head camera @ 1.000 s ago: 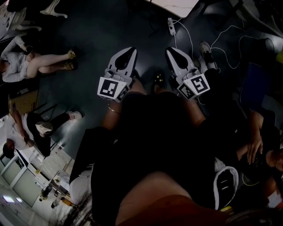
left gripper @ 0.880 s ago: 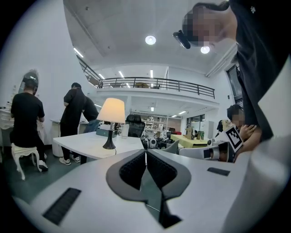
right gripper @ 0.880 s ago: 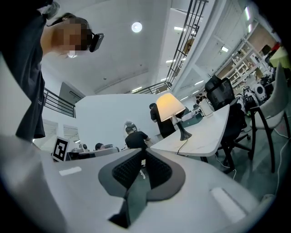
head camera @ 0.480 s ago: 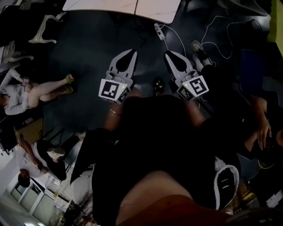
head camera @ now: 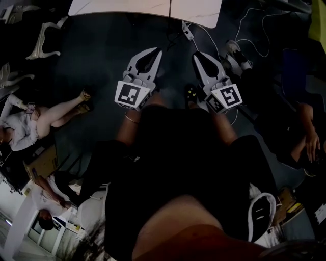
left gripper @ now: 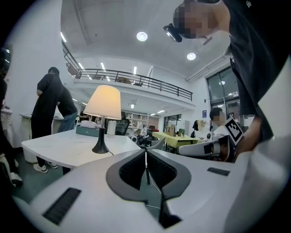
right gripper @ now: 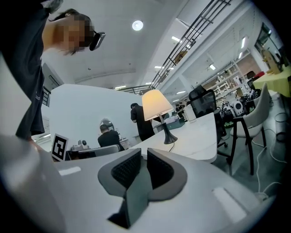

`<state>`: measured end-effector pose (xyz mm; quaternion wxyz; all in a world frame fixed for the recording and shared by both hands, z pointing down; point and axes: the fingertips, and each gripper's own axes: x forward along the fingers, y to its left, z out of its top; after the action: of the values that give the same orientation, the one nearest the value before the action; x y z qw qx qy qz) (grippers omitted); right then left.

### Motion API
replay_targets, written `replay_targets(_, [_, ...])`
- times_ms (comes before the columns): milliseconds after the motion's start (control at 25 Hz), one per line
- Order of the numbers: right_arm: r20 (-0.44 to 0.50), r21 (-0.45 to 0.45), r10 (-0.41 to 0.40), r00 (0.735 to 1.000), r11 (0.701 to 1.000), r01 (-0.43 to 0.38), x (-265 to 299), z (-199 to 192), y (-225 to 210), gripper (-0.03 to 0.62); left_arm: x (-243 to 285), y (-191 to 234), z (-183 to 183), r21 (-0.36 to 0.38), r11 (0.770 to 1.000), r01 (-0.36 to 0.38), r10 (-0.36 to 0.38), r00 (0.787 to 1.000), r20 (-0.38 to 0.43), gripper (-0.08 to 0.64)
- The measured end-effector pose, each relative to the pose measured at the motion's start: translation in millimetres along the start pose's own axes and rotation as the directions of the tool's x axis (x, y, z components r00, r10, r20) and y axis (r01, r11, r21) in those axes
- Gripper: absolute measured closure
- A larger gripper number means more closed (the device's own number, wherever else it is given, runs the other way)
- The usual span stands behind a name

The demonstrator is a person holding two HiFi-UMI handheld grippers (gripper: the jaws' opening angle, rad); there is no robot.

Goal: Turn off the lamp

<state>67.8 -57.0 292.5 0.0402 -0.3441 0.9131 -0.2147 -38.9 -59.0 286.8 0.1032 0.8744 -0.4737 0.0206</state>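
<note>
The lamp (left gripper: 102, 103) stands lit on a white table (left gripper: 59, 148), with a cream shade and a dark stem and foot. In the right gripper view the lamp (right gripper: 156, 104) glows on the same table (right gripper: 195, 136), some way ahead. In the head view only the table's near edge (head camera: 153, 7) shows, at the top. My left gripper (head camera: 155, 51) and right gripper (head camera: 196, 54) are held side by side over the dark floor, short of that edge. The left gripper (left gripper: 146, 152) has its tips together and the right gripper (right gripper: 142, 154) is shut too. Neither holds anything.
A power strip (head camera: 187, 30) and white cables (head camera: 254, 46) lie on the floor below the table edge. Seated people (head camera: 30, 117) are at the left. One person stands at the table's far side (left gripper: 52, 104). A chair (right gripper: 254, 118) stands to the right of the table.
Both grippers have moved forward over the floor towards the table, whose edge fills more of the head view's top. The seated people have slid down and left in the picture.
</note>
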Motion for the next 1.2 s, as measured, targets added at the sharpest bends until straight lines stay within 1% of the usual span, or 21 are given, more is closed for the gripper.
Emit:
replay_targets(120, [-0.014,-0.02,-0.044,0.999,0.999,0.044,23,-9,2,0.577,0,24,-1,0.031,0.999,0.035,-0.034,0.999,-0.012,0.548])
replay_targets(280, [-0.024,-0.014,-0.105,0.994,0.994,0.104,54,-19,-2,0.568,2,52,-10,0.006,0.997,0.073,-0.073,0.997,-0.033,0.549])
replay_targets(440, [-0.024,0.016,-0.178,0.984,0.984,0.178,82,-30,-7,0.551,1,78,-21,-0.015,0.993,0.119,-0.12,0.99,-0.079,0.549])
replay_targets(560, [-0.053,-0.016,-0.239,0.97,0.971,0.238,97,-43,-15,0.52,3,96,-30,-0.03,0.989,0.142,-0.144,0.988,-0.063,0.549])
replay_targets(640, [-0.056,-0.02,-0.275,0.96,0.961,0.275,106,-50,-19,0.502,6,104,-34,-0.043,0.985,0.169,-0.171,0.983,-0.061,0.549])
replay_targets(720, [-0.051,-0.012,-0.318,0.947,0.948,0.318,111,-54,-22,0.5,8,110,-38,-0.053,0.978,0.2,-0.203,0.977,-0.069,0.548])
replay_targets(840, [-0.042,-0.009,-0.38,0.924,0.925,0.38,117,-58,-27,0.5,12,117,-46,-0.048,0.968,0.247,-0.251,0.963,-0.096,0.549])
replay_targets(1000, [-0.03,-0.001,-0.408,0.913,0.913,0.408,130,-64,-35,0.5,21,121,-58,-0.043,0.956,0.29,-0.293,0.95,-0.111,0.549])
replay_targets(1120, [-0.032,0.015,-0.423,0.906,0.906,0.423,136,-72,-45,0.501,33,129,-70,-0.068,0.959,0.276,-0.281,0.954,-0.101,0.549])
replay_targets(1200, [-0.038,0.016,-0.425,0.904,0.904,0.426,138,-76,-55,0.5,42,130,-76,-0.068,0.961,0.267,-0.273,0.956,-0.105,0.548])
